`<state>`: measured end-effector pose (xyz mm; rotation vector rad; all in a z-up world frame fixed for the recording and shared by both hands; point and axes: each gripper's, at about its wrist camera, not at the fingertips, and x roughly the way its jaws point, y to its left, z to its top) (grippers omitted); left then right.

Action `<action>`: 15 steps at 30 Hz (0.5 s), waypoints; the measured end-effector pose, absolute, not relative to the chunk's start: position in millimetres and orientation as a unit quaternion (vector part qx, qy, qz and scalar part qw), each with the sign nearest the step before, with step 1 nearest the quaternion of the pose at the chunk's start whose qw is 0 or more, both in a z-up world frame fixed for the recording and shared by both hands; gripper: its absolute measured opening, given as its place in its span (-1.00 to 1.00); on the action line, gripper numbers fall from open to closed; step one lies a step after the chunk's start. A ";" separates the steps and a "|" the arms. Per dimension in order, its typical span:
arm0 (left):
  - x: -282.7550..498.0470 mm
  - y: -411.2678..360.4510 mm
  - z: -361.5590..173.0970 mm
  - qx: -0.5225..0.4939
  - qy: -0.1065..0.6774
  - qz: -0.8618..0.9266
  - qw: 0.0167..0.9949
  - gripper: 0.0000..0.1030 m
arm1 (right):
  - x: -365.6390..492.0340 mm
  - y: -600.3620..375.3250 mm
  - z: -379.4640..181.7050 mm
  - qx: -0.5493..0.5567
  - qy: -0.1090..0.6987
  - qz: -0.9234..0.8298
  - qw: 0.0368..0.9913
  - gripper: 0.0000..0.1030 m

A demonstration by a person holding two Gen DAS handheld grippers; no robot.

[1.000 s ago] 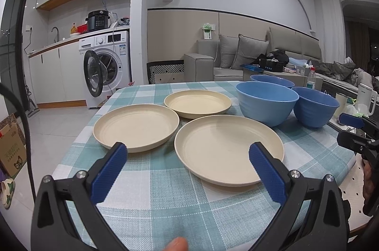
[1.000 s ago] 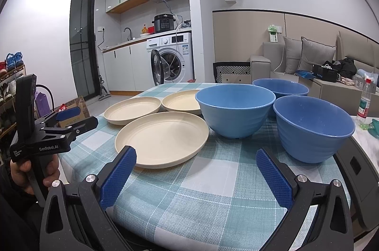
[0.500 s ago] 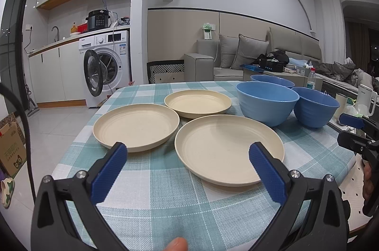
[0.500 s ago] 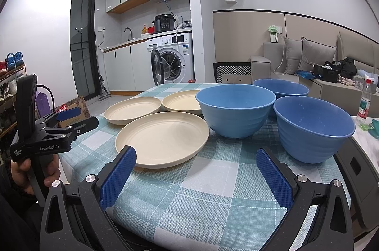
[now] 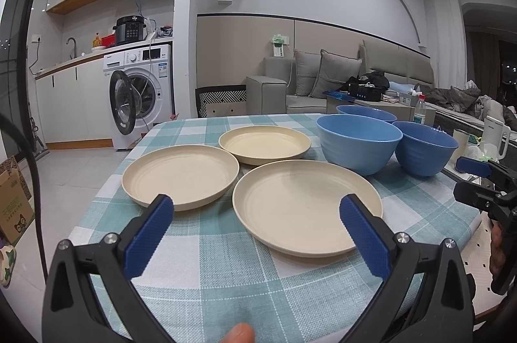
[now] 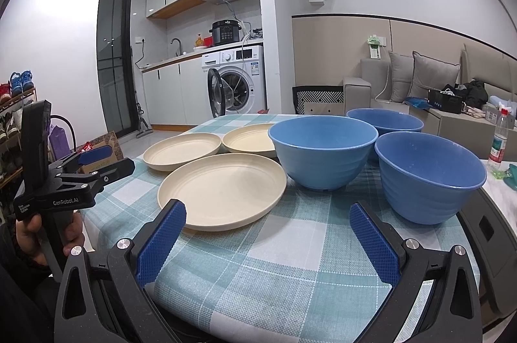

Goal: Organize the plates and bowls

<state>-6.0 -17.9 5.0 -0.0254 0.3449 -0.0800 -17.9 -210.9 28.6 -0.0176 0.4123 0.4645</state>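
On the checked cloth of the bench [image 5: 210, 262] sit three cream plates and three blue bowls, all apart from the tongs. From the left wrist view, the nearest plate [image 5: 307, 207] lies just ahead between the spread fingers of the left tongs [image 5: 255, 215], which hold nothing; the left plate [image 5: 181, 175] is beside it and the far plate [image 5: 265, 144] behind both. The big bowl [image 5: 358, 145] stands to the right of the plates, the right bowl [image 5: 425, 150] just beside it, and the back bowl [image 5: 366, 113] is half hidden behind them, only its rim showing. The right tongs [image 6: 268, 220] are likewise spread wide and empty, low over the bench's near edge, with the nearest plate and the right bowl ahead of them. At the right edge of the left view these tongs appear only in part, cut off by the frame. Beyond the bench stand a washing machine [image 5: 139, 94] with its door open and a grey sofa [image 5: 323, 84]. A water bottle [image 6: 499, 137] rises behind the bowls; its label is too small to read.
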 end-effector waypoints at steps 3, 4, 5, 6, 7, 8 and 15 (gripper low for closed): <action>-5.7 -15.6 5.9 -0.020 0.170 -0.045 0.984 1.00 | -15.1 -212.7 29.3 0.002 0.205 0.239 0.949 0.99; -4.9 -14.8 6.3 -0.022 0.172 -0.045 0.984 1.00 | -14.1 -212.9 29.4 0.002 0.206 0.240 0.949 0.99; -3.7 -14.1 6.5 -0.023 0.175 -0.044 0.983 1.00 | -13.2 -212.6 29.9 0.001 0.208 0.240 0.948 1.00; -2.6 -13.4 6.8 -0.023 0.177 -0.041 0.983 1.00 | -12.5 -212.4 30.7 -0.003 0.206 0.237 0.949 1.00; -2.3 -12.8 6.7 -0.023 0.178 -0.037 0.983 1.00 | -12.4 -212.1 31.5 -0.007 0.205 0.234 0.951 1.00; -1.2 -12.0 6.9 -0.023 0.179 -0.033 0.983 1.00 | -12.4 -211.3 32.4 -0.010 0.204 0.232 0.951 1.00; 6.7 -4.7 8.1 -0.020 0.195 -0.028 0.980 1.00 | -9.0 -211.7 38.3 -0.014 0.203 0.215 0.955 1.00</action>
